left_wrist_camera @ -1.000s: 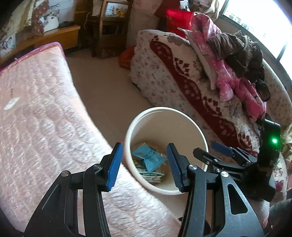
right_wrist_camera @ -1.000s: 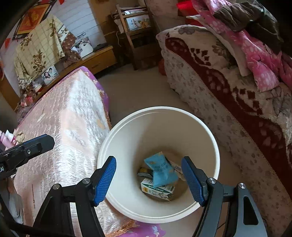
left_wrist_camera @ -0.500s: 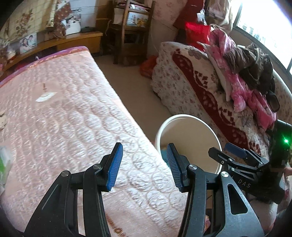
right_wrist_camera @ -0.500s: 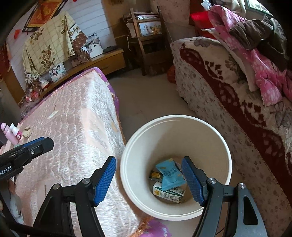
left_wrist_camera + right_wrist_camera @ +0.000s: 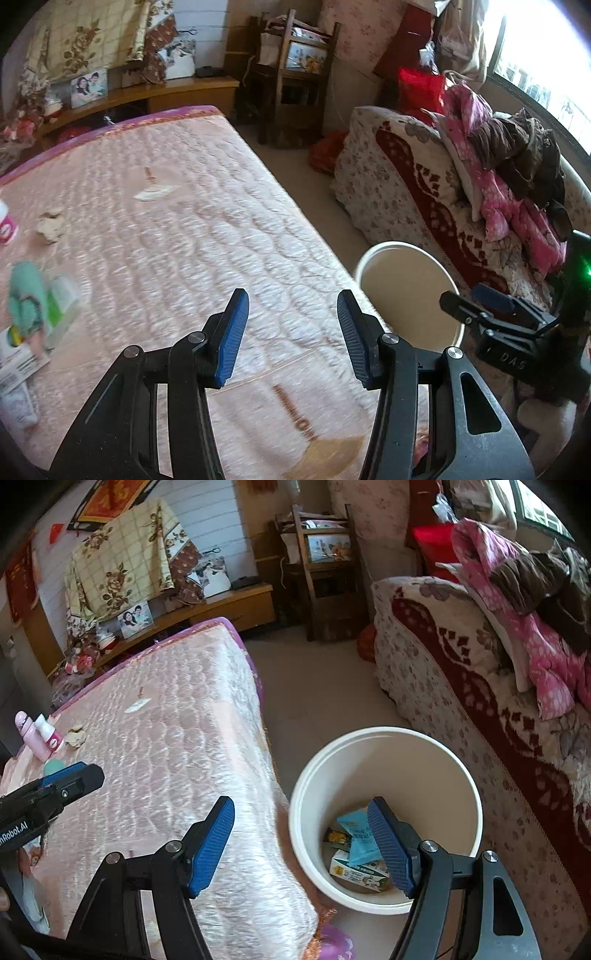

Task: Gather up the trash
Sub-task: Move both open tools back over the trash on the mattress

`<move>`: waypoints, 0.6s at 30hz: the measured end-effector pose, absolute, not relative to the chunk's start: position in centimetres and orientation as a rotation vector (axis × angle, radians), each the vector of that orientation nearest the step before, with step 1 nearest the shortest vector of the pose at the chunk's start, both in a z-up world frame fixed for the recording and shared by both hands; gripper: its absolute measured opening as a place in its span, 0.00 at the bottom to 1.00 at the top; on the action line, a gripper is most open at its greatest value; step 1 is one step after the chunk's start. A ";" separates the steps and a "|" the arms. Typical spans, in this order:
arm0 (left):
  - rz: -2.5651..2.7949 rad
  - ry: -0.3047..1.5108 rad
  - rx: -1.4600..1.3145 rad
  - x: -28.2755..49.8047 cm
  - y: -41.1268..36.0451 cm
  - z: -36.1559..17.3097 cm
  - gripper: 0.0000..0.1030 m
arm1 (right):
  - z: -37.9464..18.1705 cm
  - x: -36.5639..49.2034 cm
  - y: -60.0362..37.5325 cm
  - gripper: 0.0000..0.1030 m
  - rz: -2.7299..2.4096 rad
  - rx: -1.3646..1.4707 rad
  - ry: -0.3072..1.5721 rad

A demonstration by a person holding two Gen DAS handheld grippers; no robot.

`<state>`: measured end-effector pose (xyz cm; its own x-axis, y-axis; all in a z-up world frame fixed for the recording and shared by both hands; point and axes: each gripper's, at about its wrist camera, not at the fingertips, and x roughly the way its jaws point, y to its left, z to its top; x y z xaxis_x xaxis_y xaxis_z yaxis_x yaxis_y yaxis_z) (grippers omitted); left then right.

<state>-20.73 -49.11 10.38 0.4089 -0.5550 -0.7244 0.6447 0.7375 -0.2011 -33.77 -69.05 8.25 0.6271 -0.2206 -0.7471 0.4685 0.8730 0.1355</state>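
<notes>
Both hand-held grippers were empty: the left hand-held gripper [image 5: 291, 332] parted over the bed [image 5: 192, 236], the right hand-held gripper [image 5: 301, 843] wide, beside the white bin [image 5: 384, 908] holding trash [image 5: 356, 845] on the floor.

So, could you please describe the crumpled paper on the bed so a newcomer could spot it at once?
Start at the pink quilted bed beside the white bucket. Toward its far left side lies the crumpled paper, next to a pink-and-white bottle. It is the only beige, wadded lump there; the flat white scrap lies farther along.
</notes>
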 end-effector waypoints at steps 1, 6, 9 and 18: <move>-0.750 0.863 0.113 -20.7 -48.6 10.4 0.47 | 8.5 -33.7 -68.8 0.71 -0.399 0.331 0.799; -0.705 0.856 0.083 -20.3 -45.6 10.6 0.47 | 9.5 -32.8 -66.3 0.73 -0.376 0.301 0.784; -0.688 0.853 0.067 -20.2 -43.8 10.8 0.47 | 9.9 -32.4 -64.9 0.73 -0.356 0.287 0.780; -0.644 0.834 0.042 -20.2 -38.6 11.6 0.47 | 10.6 -30.7 -60.2 0.74 -0.291 0.247 0.786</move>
<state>-20.23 -38.55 11.62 0.4944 -0.5150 -0.7003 0.5469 0.8105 -0.2099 -30.73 -60.25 10.64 0.6706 -0.1640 -0.7235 0.3463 0.9317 0.1099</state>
